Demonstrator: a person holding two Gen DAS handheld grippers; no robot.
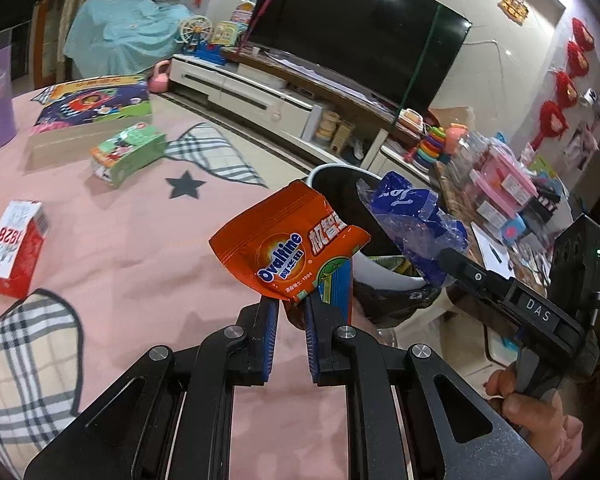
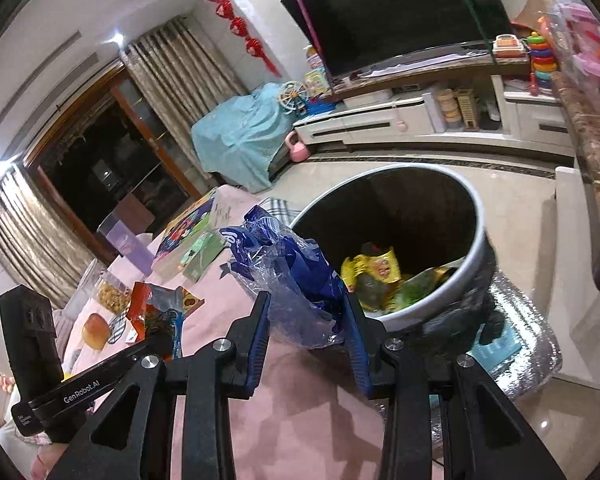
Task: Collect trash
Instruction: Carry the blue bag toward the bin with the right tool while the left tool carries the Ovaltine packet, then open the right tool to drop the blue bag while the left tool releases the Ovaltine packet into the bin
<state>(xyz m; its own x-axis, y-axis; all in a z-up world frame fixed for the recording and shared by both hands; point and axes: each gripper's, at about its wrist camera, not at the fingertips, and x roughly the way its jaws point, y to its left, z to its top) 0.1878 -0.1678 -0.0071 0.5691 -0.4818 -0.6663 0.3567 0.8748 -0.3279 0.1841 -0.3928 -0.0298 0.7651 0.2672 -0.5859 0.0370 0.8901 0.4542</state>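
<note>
Bin (image 2: 474, 216) — wrappers (image 2: 374, 270) inside

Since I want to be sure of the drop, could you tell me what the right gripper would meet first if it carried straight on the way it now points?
Probably the trash bin. The right gripper, shut on the blue plastic wrapper, points toward its near rim, though depth is hard to judge.

Dark television (image 1: 356, 28) on white cabinet (image 1: 243, 88) — curtains (image 2: 175, 92), tiled floor (image 2: 516, 208).
</note>
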